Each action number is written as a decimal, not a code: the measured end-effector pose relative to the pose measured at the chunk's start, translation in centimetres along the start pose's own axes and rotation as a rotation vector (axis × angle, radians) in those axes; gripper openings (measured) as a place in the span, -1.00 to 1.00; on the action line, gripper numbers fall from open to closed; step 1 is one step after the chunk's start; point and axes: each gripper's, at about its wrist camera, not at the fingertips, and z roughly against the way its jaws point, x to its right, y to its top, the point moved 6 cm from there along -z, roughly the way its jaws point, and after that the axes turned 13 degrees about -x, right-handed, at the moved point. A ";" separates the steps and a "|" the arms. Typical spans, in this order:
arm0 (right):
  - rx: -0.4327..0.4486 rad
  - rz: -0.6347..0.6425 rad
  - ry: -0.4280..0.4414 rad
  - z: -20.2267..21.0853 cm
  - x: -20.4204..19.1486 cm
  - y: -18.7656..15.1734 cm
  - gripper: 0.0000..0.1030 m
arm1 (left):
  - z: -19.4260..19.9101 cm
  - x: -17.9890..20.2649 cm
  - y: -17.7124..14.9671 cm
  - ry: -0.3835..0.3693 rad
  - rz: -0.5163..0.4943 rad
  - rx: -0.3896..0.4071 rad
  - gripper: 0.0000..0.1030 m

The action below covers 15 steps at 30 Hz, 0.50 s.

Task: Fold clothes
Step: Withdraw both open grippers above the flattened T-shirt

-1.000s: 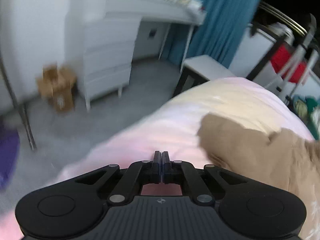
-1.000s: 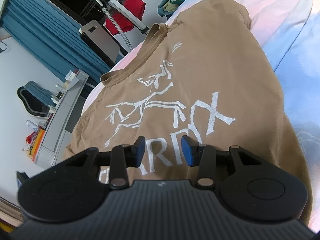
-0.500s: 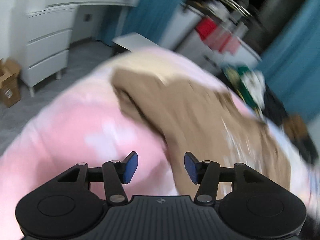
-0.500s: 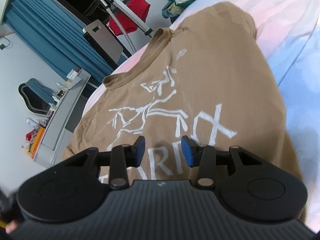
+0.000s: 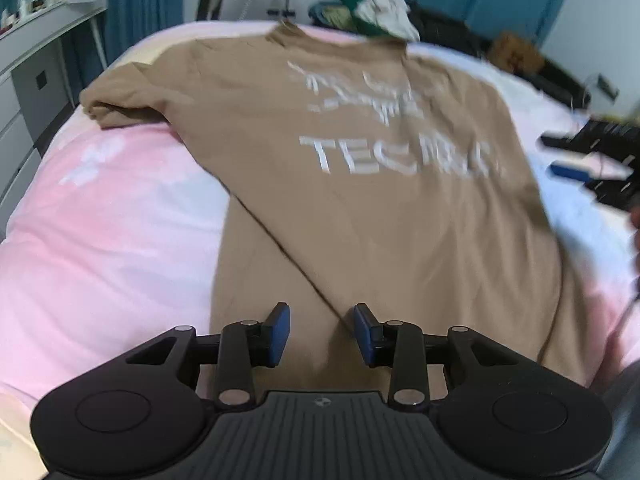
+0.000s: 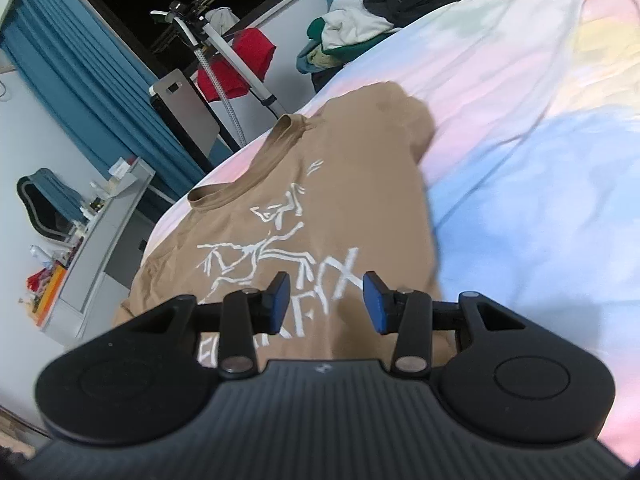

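Note:
A tan T-shirt (image 5: 360,208) with a white print lies spread on the bed, collar at the far end, one sleeve bunched at the left. My left gripper (image 5: 322,330) hovers over the shirt's near hem; its jaws are closing with nothing between the blue pads. From the right wrist view, the same tan T-shirt (image 6: 320,200) stretches away toward its collar. My right gripper (image 6: 324,300) hangs above the printed area, its jaws opening and empty. The right gripper (image 5: 592,164) also shows, blurred, at the shirt's right edge in the left wrist view.
The bed cover (image 5: 100,220) is pink, white and blue (image 6: 540,200). A pile of clothes (image 5: 380,12) lies past the bed's far end. A white desk (image 6: 100,248) with clutter, blue curtains (image 6: 80,92) and a stand with a red garment (image 6: 236,64) line the room.
The left gripper swung from the bed's left edge round to the shirt's hem, rolled, and went from shut to apart. The right gripper rose and drew back a little, its jaws slightly wider.

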 end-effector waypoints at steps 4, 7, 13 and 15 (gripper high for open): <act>-0.008 -0.003 -0.013 2.0 0.8 -2.1 0.03 | -0.1 0.6 -0.6 0.058 -0.079 -0.007 -0.20; -0.045 0.021 -0.059 1.6 0.9 -3.5 0.03 | 0.0 0.9 -0.7 0.156 -0.147 0.011 -0.03; -0.107 -0.002 -0.110 -0.4 2.2 -3.9 0.03 | -1.6 1.2 -0.7 0.261 -0.228 -0.019 -0.04; -0.128 -0.038 -0.110 -0.8 2.9 -4.0 0.03 | -1.6 1.0 -0.5 0.239 -0.218 -0.015 -0.65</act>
